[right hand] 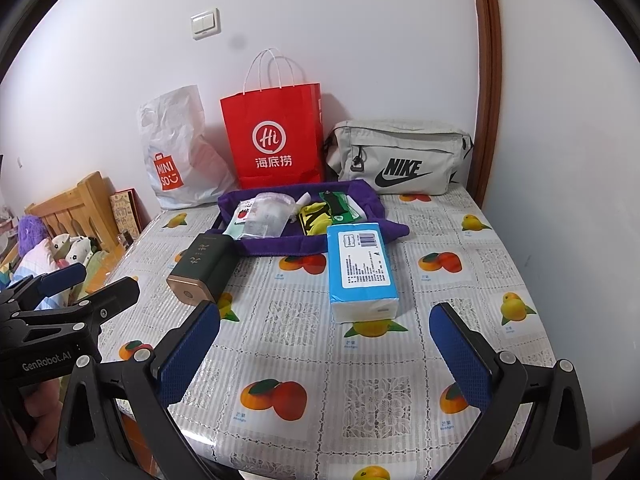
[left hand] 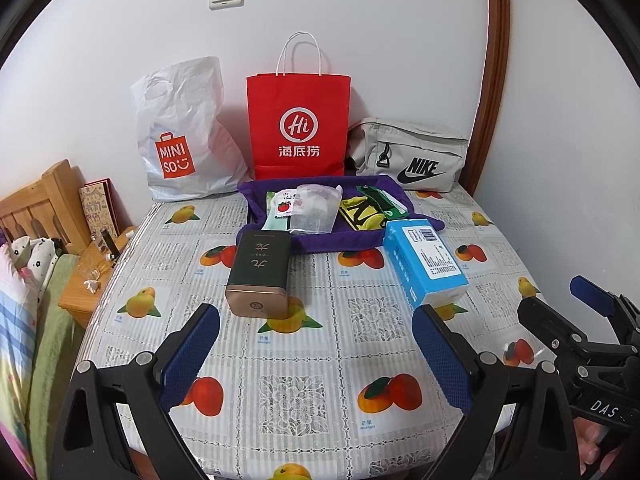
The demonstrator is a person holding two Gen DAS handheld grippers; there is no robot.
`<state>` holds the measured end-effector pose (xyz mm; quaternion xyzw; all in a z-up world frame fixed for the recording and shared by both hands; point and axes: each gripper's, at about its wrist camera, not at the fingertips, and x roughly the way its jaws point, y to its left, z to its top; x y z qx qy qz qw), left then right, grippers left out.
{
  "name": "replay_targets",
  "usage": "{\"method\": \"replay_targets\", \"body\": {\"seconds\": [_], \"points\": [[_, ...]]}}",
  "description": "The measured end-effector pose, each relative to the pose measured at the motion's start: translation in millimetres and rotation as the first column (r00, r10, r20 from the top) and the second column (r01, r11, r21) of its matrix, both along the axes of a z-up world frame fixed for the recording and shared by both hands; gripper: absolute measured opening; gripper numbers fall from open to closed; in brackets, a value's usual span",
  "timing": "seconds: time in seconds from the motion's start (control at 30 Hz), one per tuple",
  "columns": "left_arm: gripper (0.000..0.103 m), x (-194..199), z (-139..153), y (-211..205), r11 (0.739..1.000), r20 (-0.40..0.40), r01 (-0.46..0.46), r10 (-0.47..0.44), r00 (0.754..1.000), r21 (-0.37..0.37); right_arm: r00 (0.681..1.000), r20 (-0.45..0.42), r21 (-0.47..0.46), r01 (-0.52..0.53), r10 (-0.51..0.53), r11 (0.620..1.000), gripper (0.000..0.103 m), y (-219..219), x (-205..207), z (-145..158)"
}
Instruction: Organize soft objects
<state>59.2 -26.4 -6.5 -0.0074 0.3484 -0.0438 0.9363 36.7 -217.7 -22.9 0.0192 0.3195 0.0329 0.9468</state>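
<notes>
A blue tissue pack [left hand: 424, 262] [right hand: 360, 268] lies on the fruit-print tablecloth [left hand: 320, 360] [right hand: 320, 360]. A dark tea tin [left hand: 260, 272] [right hand: 204, 268] lies left of it. Behind them a purple cloth tray [left hand: 332, 242] [right hand: 280, 246] holds several small packets, a clear pouch [left hand: 316, 208] [right hand: 266, 214] and a yellow-black item [left hand: 360, 212] [right hand: 316, 218]. My left gripper [left hand: 316, 356] is open and empty, short of the tin. My right gripper [right hand: 326, 354] is open and empty, short of the tissue pack; it also shows at the right of the left wrist view [left hand: 592, 300].
Against the back wall stand a white Miniso bag [left hand: 184, 140] [right hand: 180, 152], a red paper bag [left hand: 298, 124] [right hand: 276, 136] and a grey Nike pouch [left hand: 412, 156] [right hand: 400, 156]. A wooden bed and nightstand [left hand: 84, 280] lie left of the table.
</notes>
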Motion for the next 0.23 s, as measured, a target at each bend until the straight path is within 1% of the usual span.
{"method": "replay_targets", "body": {"seconds": [0.23], "points": [[0.098, -2.9, -1.7, 0.3, 1.000, -0.005, -0.006, 0.006, 1.000, 0.004, 1.000, 0.001, 0.000, 0.000, 0.000, 1.000, 0.103, 0.7, -2.2, 0.1]]}}
